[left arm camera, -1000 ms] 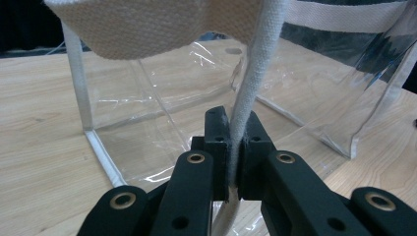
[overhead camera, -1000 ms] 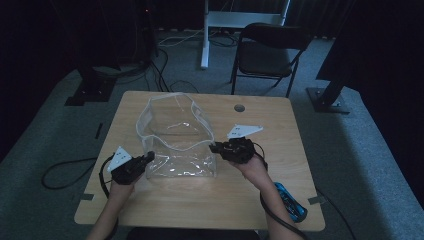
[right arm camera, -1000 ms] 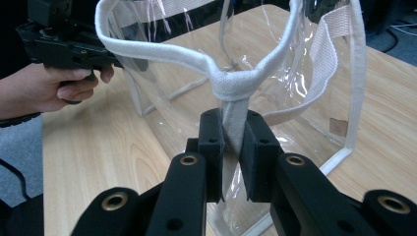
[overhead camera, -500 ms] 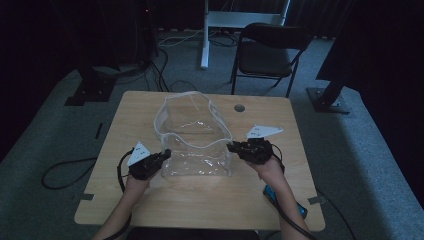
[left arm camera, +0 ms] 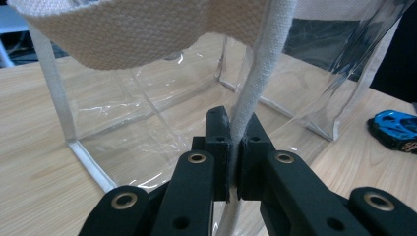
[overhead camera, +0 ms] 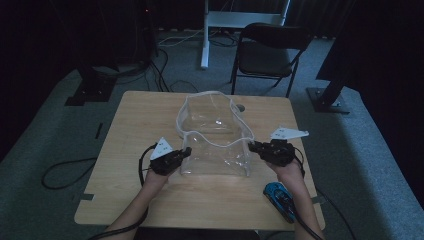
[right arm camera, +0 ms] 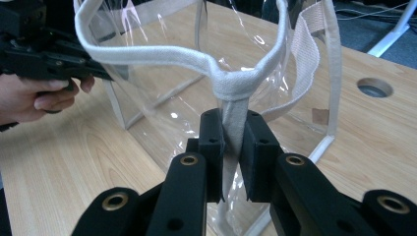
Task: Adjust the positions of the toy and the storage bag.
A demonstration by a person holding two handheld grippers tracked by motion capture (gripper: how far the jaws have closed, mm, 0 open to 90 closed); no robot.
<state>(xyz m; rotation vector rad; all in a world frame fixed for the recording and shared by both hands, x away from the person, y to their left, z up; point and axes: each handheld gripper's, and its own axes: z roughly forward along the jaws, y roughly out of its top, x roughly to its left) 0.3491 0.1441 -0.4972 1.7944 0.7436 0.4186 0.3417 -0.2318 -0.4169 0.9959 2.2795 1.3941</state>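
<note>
Two grippers hold a clear bag up on the table.

The clear plastic bag (overhead camera: pixel 215 142) stands in the middle of the wooden table (overhead camera: pixel 125 130), with its open top facing up. The left gripper (overhead camera: pixel 186 151) is at the bag's near left corner, and its fingers (left arm camera: pixel 216 147) are pressed together on the white cloth edge (left arm camera: pixel 255 73) there. The right gripper (overhead camera: pixel 251 146) is at the bag's near right corner, and its fingers (right arm camera: pixel 212 142) are pressed together on the white edge too. A blue toy car (overhead camera: pixel 278 195) lies on the table near the right arm, well apart from the bag. A black chair (overhead camera: pixel 270 52) stands on the grey floor (overhead camera: pixel 45 145) past the far side of the table.
</note>
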